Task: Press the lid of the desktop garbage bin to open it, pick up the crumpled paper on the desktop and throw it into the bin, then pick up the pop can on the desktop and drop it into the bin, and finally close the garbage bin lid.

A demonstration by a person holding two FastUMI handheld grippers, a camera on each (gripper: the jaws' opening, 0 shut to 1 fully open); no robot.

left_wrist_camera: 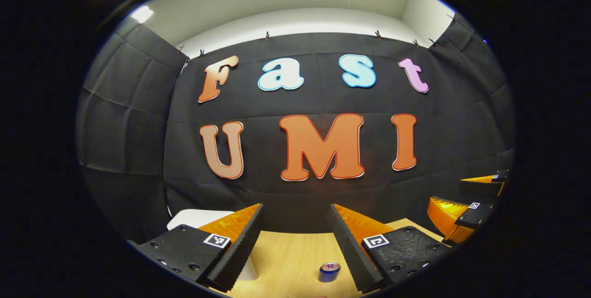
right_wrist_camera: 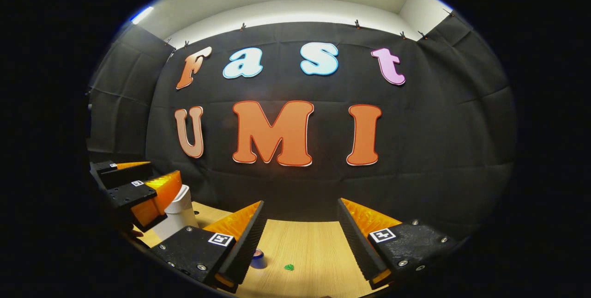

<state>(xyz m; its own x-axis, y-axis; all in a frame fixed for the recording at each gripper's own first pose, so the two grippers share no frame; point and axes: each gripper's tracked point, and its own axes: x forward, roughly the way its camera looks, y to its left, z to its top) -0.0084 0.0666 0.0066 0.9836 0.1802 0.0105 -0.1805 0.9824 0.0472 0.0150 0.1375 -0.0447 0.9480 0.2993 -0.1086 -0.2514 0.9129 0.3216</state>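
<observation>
- Wood-grain desk (left_wrist_camera: 291, 256), pale, at 6 o'clock in the left gripper view, running back to the black cloth wall.
- Left gripper (left_wrist_camera: 295, 217): both fingers rise from 7 and 5 o'clock, jaws spread wide, nothing between them but bare desk.
- Can (left_wrist_camera: 329, 271): blue, upright, silver top showing, at 6 o'clock, just beside the inner face of the finger on the 5 o'clock side; contact cannot be told.
- Bin (left_wrist_camera: 196, 218): white, at 7 o'clock, mostly hidden behind the finger on that side; lid state cannot be told here.
- Right gripper (left_wrist_camera: 466, 196): at 4 o'clock near the edge, seen side-on, its fingers apart, holding nothing.
- Right gripper view: desk (right_wrist_camera: 314, 247) again at 6 o'clock under the cloth wall.
- Right gripper (right_wrist_camera: 300, 217): fingers from 7 and 5 o'clock, jaws wide apart, empty.
- Can (right_wrist_camera: 257, 258): at 6 to 7 o'clock, partly hidden behind the finger on the 7 o'clock side.
- Small green scrap (right_wrist_camera: 289, 267) on the desk at 6 o'clock, just beside the can, apart from it; too small to identify.
- Bin (right_wrist_camera: 177, 215): white, at 8 o'clock, standing on the desk with lid down.
- Left gripper (right_wrist_camera: 143, 180): at 8 to 9 o'clock, in front of the bin's top, its fingers parted; contact with the bin cannot be told.
</observation>
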